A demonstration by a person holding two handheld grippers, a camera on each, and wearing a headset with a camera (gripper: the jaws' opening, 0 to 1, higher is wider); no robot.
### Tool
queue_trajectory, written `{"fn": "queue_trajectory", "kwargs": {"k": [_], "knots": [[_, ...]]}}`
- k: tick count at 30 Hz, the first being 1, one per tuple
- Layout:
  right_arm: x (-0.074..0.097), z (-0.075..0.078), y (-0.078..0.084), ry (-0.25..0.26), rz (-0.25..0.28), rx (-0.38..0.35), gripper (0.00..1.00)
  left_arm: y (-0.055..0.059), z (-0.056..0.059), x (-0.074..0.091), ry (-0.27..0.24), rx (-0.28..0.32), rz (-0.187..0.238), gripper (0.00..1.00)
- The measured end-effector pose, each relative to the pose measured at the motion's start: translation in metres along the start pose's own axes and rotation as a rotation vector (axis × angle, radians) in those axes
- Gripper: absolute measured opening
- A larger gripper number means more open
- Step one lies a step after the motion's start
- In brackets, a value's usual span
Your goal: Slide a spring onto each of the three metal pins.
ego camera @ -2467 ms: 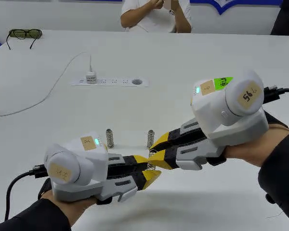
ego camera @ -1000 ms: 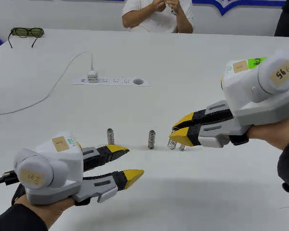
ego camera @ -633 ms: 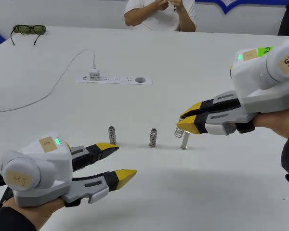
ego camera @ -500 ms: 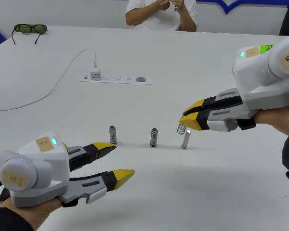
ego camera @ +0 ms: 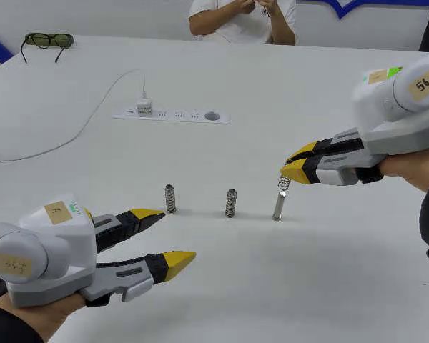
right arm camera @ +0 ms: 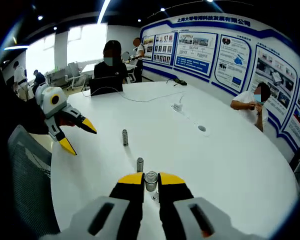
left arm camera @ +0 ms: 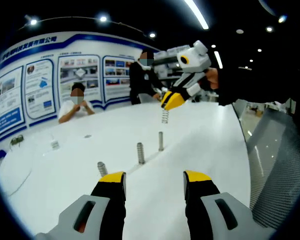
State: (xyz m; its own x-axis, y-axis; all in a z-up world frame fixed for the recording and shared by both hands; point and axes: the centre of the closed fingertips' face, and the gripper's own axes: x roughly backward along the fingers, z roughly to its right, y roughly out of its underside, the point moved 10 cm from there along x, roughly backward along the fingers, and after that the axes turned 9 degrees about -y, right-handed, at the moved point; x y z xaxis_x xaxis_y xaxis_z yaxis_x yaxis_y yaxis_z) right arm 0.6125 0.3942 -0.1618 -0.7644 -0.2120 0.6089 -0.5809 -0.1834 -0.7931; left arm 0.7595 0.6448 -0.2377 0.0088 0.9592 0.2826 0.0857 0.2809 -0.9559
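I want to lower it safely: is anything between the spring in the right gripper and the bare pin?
Nothing visible stands between them. The spring, held in the right gripper, hangs just above the bare pin.

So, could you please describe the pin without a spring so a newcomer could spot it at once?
On the white table, nearer than the power strip, three pins stand in a row. In the head view it is the right-hand pin, below the spring held in the right tongs. It alone is bare, shiny metal; its two neighbours wear springs.
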Motion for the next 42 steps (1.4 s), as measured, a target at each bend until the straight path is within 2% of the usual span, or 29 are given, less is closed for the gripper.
{"fn": "queue_trajectory", "kwargs": {"k": [14, 23, 27, 42], "knots": [[-0.016, 0.014, 0.012, 0.001, -0.019, -0.052, 0.12, 0.002, -0.001, 0.001, -0.005, 0.006, -0.008, 0.48], [-0.021, 0.016, 0.019, -0.001, -0.04, -0.062, 0.12, 0.003, -0.001, 0.001, -0.007, 0.006, -0.015, 0.47], [-0.021, 0.017, 0.02, 0.002, -0.028, -0.067, 0.12, 0.003, -0.002, 0.002, -0.009, 0.005, -0.018, 0.46], [-0.036, 0.018, 0.035, 0.006, -0.047, -0.09, 0.12, 0.003, -0.002, 0.002, -0.011, 0.005, -0.023, 0.46]]}}
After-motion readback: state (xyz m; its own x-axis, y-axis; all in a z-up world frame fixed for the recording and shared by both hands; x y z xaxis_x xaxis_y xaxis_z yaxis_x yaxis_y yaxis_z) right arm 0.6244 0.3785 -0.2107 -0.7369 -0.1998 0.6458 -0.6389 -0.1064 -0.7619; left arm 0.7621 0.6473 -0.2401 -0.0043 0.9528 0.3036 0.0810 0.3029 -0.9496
